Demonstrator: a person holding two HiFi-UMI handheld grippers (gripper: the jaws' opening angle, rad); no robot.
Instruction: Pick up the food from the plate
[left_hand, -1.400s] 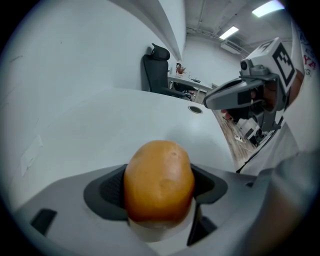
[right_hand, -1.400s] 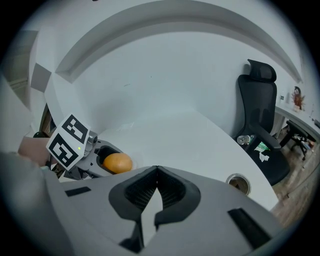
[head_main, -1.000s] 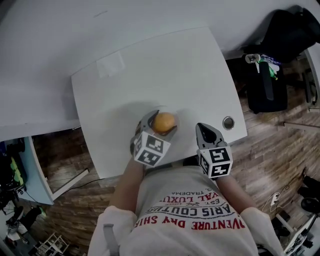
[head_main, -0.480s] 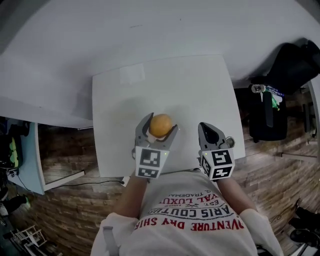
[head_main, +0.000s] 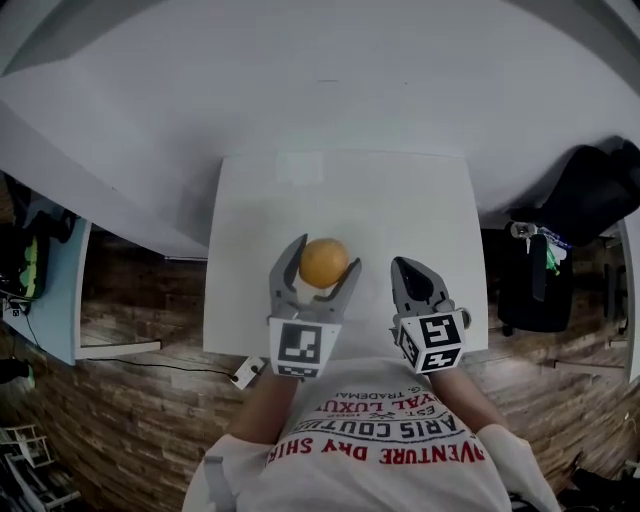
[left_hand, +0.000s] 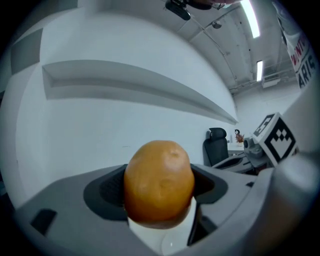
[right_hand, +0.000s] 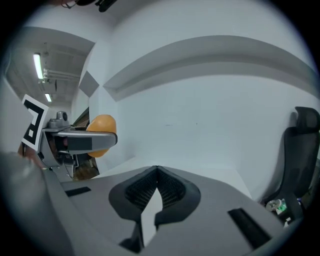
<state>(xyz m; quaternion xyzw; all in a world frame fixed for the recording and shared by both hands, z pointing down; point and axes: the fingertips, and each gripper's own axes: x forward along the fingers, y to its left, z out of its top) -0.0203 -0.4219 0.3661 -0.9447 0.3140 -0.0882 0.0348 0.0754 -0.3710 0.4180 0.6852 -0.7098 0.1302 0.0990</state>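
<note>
A round orange-brown piece of food (head_main: 323, 262) is clamped between the jaws of my left gripper (head_main: 324, 256), held above the near part of the white table (head_main: 400, 205). In the left gripper view the food (left_hand: 159, 180) fills the gap between the grey fingers (left_hand: 107, 192), with the white wall behind it. My right gripper (head_main: 408, 268) hovers beside it on the right, jaws shut and empty; its fingertips (right_hand: 157, 171) meet in the right gripper view, where the food (right_hand: 101, 125) shows at the left. No plate is in view.
The small white table stands against a white wall with a ledge. A black bag or chair (head_main: 590, 200) sits on the wooden floor at the right. A white power strip (head_main: 245, 373) lies by the table's near left corner. A pale cabinet (head_main: 40, 290) stands at far left.
The left gripper has straightened from a tilt to point forward, still gripping the food. The head view has shifted, so the table sits more squarely in frame. The right gripper stays shut.
</note>
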